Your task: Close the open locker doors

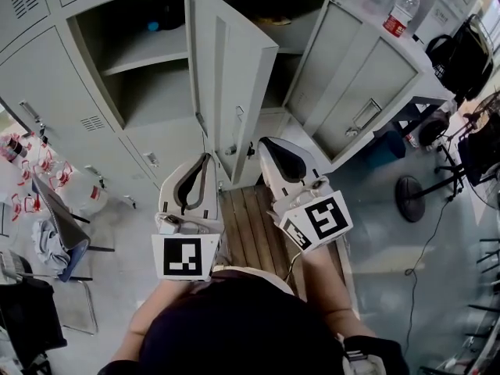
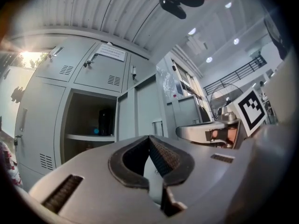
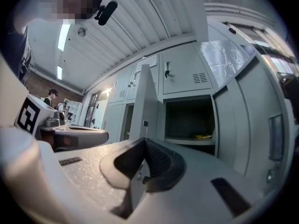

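Grey steel lockers (image 1: pixel 47 76) fill the wall in front of me, and two of the doors are still hanging open. Starting on the left, there's an open compartment (image 1: pixel 148 92) with a shelf (image 1: pixel 144 53) across it and something dark with a blue bit sitting at the back. Next over, the first open door (image 1: pixel 234 76) sticks straight out at me from the divider between the two open compartments.

My left tongs (image 2: pixel 149 139) are pressed together with nothing pinched, pointing at the lower end of that door. My right tongs (image 3: pixel 144 141) are right beside them, also pressed together and empty, just to the right of the same door's bottom corner. Can't tell if either one is actually touching it.

Further right is the second open compartment (image 1: pixel 281 30), with something yellow (image 3: pixel 203 136) on its shelf. Its door (image 1: pixel 363 92) is swung way out to the right. A bottle with a red cap (image 1: pixel 402 10) stands beyond that door's top edge. Wooden slats (image 1: pixel 250 225) run along the floor under my tongs.
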`<action>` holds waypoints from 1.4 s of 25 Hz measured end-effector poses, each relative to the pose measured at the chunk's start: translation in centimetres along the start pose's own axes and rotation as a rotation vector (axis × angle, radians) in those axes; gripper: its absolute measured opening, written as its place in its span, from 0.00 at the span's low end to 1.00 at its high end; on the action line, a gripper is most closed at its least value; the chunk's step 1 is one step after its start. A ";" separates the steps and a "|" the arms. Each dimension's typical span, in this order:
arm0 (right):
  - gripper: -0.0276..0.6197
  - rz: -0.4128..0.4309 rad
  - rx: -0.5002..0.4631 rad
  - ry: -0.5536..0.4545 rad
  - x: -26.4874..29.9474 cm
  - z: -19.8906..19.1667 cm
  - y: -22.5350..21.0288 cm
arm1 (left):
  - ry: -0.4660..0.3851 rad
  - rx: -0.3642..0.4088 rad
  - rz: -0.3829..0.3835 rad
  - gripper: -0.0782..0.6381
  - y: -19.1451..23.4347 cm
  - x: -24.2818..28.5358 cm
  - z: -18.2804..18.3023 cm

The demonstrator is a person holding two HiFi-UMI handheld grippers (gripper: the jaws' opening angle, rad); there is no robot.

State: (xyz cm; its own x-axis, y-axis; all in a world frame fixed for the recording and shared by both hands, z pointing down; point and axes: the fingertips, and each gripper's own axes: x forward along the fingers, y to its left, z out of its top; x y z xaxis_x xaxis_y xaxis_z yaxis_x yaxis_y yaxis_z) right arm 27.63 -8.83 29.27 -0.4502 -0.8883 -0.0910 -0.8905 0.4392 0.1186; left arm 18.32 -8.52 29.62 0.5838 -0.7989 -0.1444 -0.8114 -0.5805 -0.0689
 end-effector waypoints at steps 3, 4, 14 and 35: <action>0.06 0.102 0.051 -0.017 0.3 -0.3 -0.1 | 0.013 0.009 -0.006 0.11 -0.4 0.4 -0.1; 0.08 0.141 0.076 -0.026 0.4 -0.3 0.0 | 0.015 0.015 -0.009 0.11 -0.5 0.4 -0.1; 0.22 0.421 0.147 -0.044 1.1 -1.2 1.1 | 0.028 0.023 -0.012 0.11 -0.3 0.7 -0.2; 0.26 0.600 0.134 -0.051 3.7 -1.5 5.0 | 0.036 0.017 0.037 0.11 2.2 -0.2 -0.3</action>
State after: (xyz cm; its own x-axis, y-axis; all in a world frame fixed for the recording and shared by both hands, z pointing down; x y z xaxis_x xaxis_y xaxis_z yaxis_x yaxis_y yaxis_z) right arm 21.64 -10.10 30.96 -0.8751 -0.4747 -0.0942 -0.4796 0.8766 0.0384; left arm 16.45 -9.63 29.81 0.5540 -0.8250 -0.1116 -0.8325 -0.5482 -0.0805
